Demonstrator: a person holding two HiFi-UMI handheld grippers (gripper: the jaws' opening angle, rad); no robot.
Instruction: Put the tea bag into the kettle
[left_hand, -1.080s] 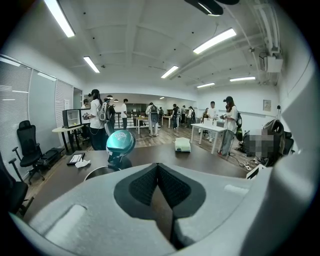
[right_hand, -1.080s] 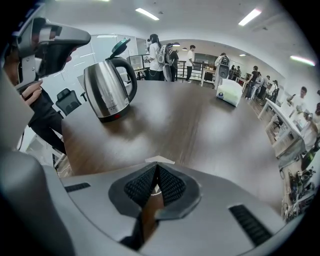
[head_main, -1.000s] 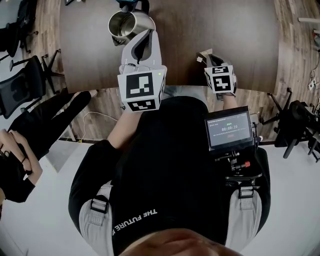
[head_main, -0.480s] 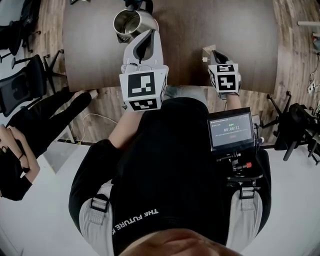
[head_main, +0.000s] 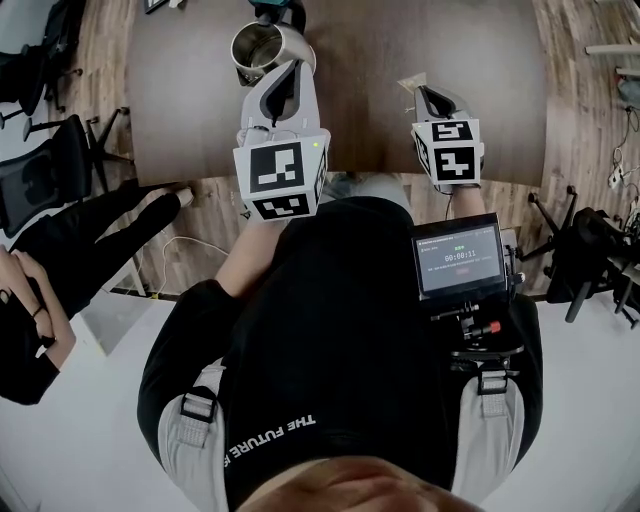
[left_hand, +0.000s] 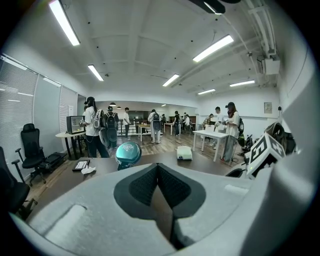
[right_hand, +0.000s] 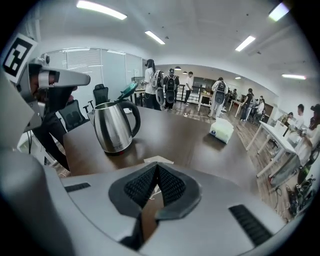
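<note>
1. The right gripper (right_hand: 157, 167) is clenched. Its dark pads meet at the tips, and a thin string runs down the gap just behind them.
2. The pale corner of the tea bag (right_hand: 159, 160) pokes out just past those tips. It is pinched there and held above the brown counter (right_hand: 195, 142).
3. The steel kettle (right_hand: 114, 127) stands on the counter ahead of this gripper and off to its left, well clear of the tea bag. Its handle is on the side nearer the tea bag, and its teal lid (right_hand: 128, 90) is flipped up.
4. Farther ahead and to the right of this gripper, a white box (right_hand: 221, 129) lies on the counter.
5. The left gripper (left_hand: 158, 168) is closed on nothing, with its pads pressed together. In the head view its tip sits just short of the kettle's open mouth. In its own view the teal lid rises just beyond the jaws, slightly left.
6. Far beyond both grippers, people stand among tables in the room.
</note>
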